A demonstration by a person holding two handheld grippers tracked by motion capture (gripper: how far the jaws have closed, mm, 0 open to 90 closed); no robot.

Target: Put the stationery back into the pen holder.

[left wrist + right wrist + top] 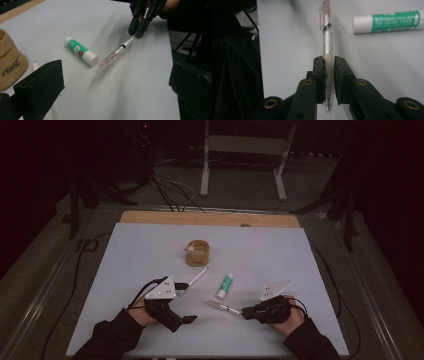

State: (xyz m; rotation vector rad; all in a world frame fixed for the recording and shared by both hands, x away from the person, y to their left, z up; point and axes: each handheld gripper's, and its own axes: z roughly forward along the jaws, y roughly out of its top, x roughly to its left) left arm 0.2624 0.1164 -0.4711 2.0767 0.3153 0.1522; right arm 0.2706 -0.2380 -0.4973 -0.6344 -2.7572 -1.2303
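A clear pen with a pink cap end (221, 306) (117, 52) (328, 37) is clamped near its tip end by my right gripper (246, 311) (329, 67), which is shut on it. The other hand's gripper (138, 27) shows far off in the left gripper view, holding the pen slanted just over the white sheet. My left gripper (186, 302) (115, 87) stands open with nothing between its jaws, at the front left. A green-and-white glue stick (225, 286) (81, 51) (387, 22) lies between the two grippers.
A tan round holder (197, 252) (10, 67) stands mid-table. A white marker (197, 277) (35, 65) lies just beyond my left gripper. The white sheet (280, 255) covers a wooden table; cables and stand legs are on the floor behind.
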